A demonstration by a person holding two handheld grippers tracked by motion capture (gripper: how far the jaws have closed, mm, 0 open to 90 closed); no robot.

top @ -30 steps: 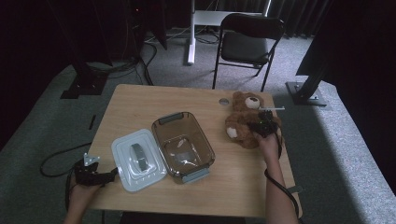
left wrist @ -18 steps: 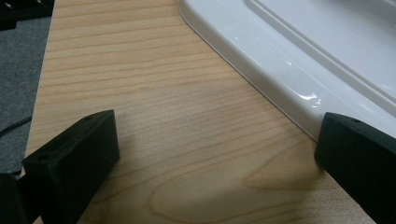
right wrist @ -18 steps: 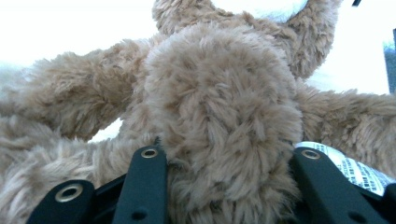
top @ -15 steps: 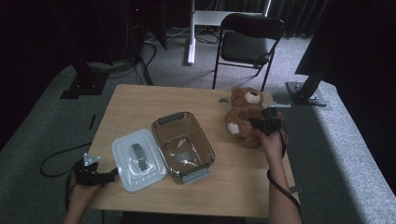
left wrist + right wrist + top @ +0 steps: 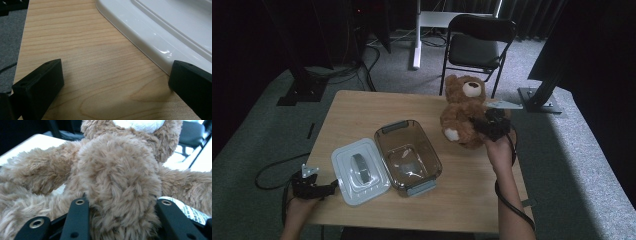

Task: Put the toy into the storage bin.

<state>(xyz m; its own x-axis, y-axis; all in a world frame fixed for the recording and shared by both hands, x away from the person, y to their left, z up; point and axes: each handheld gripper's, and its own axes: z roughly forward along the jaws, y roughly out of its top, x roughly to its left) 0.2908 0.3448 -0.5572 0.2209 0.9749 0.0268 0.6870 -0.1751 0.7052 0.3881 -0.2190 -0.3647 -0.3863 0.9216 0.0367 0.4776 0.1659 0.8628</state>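
Note:
A brown teddy bear hangs upright over the right side of the wooden table, lifted off it. My right gripper is shut on it; in the right gripper view both black jaws press into the fur of the bear's body, gripper. A clear food container stands open mid-table, its white lid flat on the table to its left. My left gripper lies at the near left edge, open, with bare wood between its jaws and the lid's rim by one jaw.
A black folding chair stands behind the table's far right corner. Dark stand bases sit on the grey carpet at far left and right. A cable trails off the table's left side.
My right gripper has risen and carried the bear with it, from lying on the table to hanging upright above it. The left gripper has stayed in place.

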